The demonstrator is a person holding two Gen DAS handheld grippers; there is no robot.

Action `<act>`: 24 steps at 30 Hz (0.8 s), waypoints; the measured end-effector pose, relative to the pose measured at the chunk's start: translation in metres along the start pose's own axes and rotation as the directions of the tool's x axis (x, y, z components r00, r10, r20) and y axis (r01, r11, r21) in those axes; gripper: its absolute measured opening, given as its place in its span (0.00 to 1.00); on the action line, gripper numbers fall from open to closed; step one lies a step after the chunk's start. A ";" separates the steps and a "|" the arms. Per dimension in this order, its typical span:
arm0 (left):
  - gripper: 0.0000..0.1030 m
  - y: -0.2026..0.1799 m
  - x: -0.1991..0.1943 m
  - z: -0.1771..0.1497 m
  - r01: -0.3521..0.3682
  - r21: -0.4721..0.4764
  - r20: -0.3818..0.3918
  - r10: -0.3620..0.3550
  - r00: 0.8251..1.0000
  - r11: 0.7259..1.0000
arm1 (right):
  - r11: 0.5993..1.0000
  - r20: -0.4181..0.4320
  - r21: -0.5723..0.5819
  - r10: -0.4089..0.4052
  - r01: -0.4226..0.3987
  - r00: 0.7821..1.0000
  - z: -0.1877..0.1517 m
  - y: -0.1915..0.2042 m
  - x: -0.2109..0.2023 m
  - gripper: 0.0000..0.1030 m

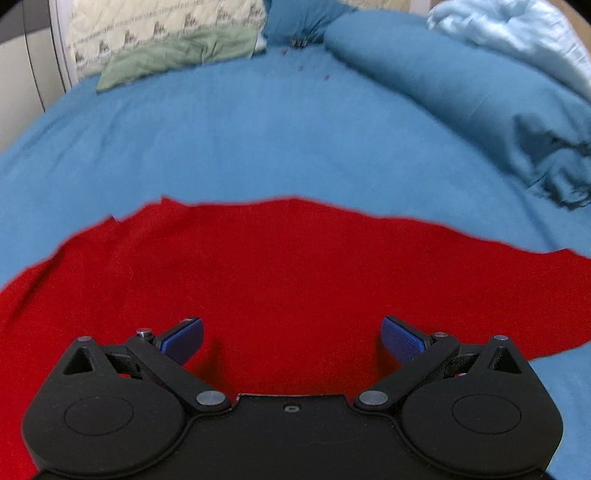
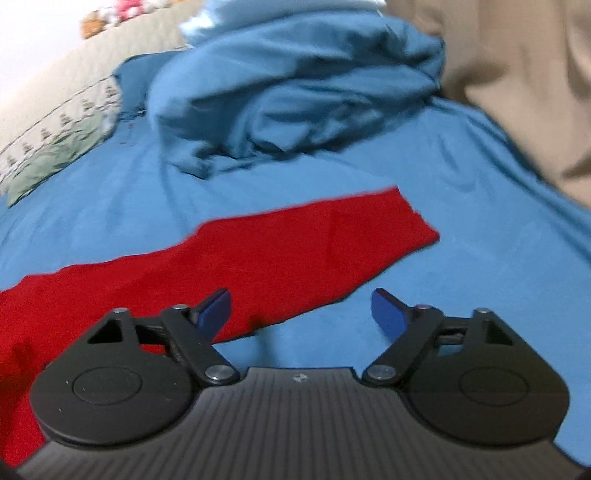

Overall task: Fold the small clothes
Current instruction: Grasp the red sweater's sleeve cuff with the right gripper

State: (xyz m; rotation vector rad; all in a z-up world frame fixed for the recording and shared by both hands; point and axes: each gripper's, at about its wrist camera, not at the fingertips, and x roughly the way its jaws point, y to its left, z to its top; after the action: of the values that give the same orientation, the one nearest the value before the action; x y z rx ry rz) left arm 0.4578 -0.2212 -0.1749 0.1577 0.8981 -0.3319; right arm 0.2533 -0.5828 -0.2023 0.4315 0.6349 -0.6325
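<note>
A: Left wrist view first. What does the garment look like?

B: Bright red, plain, spread flat on the bed, which has a blue sheet. Its far edge runs in a wavy line across the frame, with a small notch at the far left corner. No print or buttons show.

A: And from the right wrist view?

B: The same garment tapers to a squared end at the right, like a sleeve or a leg; I cannot tell which. A faint crease crosses it near that end.

A: The left hand-held gripper?

B: Jaws spread wide, nothing between them. Both blue pads hang over the red cloth; I cannot tell whether they touch it.

A: The right hand-held gripper?

B: Also wide apart and holding nothing. Its left pad sits over the garment's near edge, its right one over bare sheet.

A: Anything else on the bed?

B: A bunched blue duvet beyond the garment, a green cloth by a patterned pillow, and tan fabric at the right.
</note>
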 end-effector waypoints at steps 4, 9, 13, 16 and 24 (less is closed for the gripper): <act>1.00 0.007 0.032 -0.005 -0.011 -0.033 -0.043 0.010 0.999 0.999 | 0.995 0.008 0.095 -0.023 0.022 1.000 -0.006 -0.017 0.032 0.76; 1.00 0.011 0.035 -0.003 -0.007 -0.071 -0.048 0.004 0.999 0.997 | 0.989 0.059 0.134 -0.069 0.061 0.996 -0.001 -0.020 0.049 0.50; 1.00 0.011 0.037 0.003 0.000 -0.031 -0.092 -0.003 0.996 1.000 | 0.983 0.059 0.157 -0.106 0.096 0.993 0.007 -0.019 0.055 0.20; 1.00 0.015 0.034 0.008 0.023 -0.037 -0.127 -0.028 0.992 0.999 | 0.985 0.065 0.147 -0.102 0.091 0.993 0.016 -0.013 0.049 0.20; 1.00 0.047 -0.018 0.019 -0.105 -0.015 0.003 0.105 0.994 0.994 | 0.985 0.187 0.015 0.167 -0.173 0.968 0.075 0.068 -0.021 0.19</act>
State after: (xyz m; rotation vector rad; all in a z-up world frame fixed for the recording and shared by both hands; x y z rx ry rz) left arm 0.4783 -0.1781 -0.1493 0.1897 0.8852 -0.2273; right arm 0.3155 -0.5661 -0.1213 0.4459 0.4065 -0.5122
